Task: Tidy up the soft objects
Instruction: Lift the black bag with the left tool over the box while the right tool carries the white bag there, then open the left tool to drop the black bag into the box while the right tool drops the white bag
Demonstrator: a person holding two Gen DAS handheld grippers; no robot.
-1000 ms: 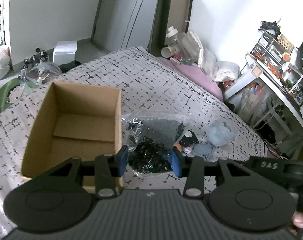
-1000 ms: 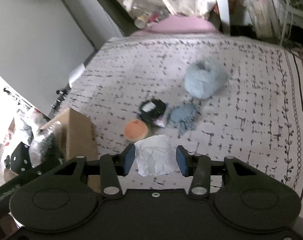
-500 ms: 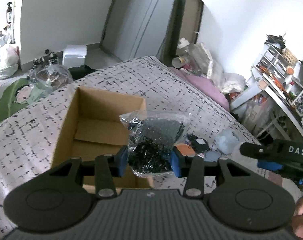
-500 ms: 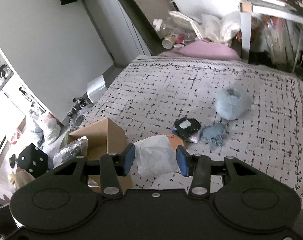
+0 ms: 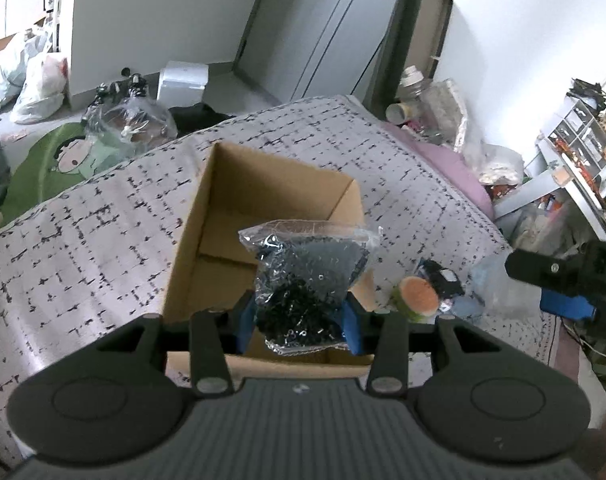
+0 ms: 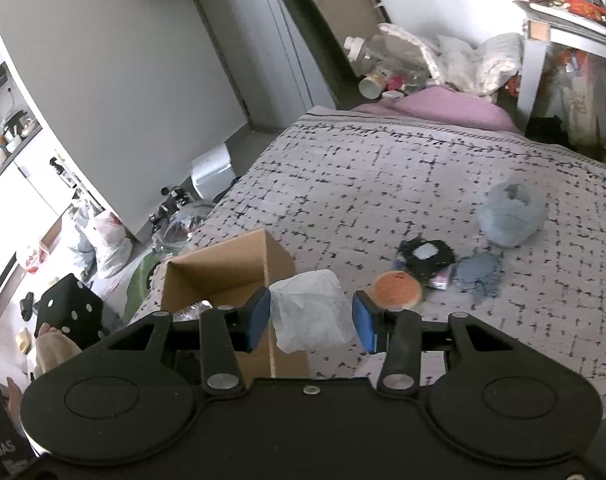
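Fingers [image 5: 353, 322] of left gripper [image 5: 299, 322] clamped on clear bag of black bits [image 5: 309, 276], hanging over open cardboard box [image 5: 207, 216]. Drop-off step, looks like; next: lower, let go.

Right gripper [image 6: 311, 320] pinching white crumpled bag [image 6: 313, 316] beside box; probably queue behind left. Orange puff [image 6: 397, 290], blue fluffy ball [image 6: 511, 214] on bedspread [image 6: 363, 184].
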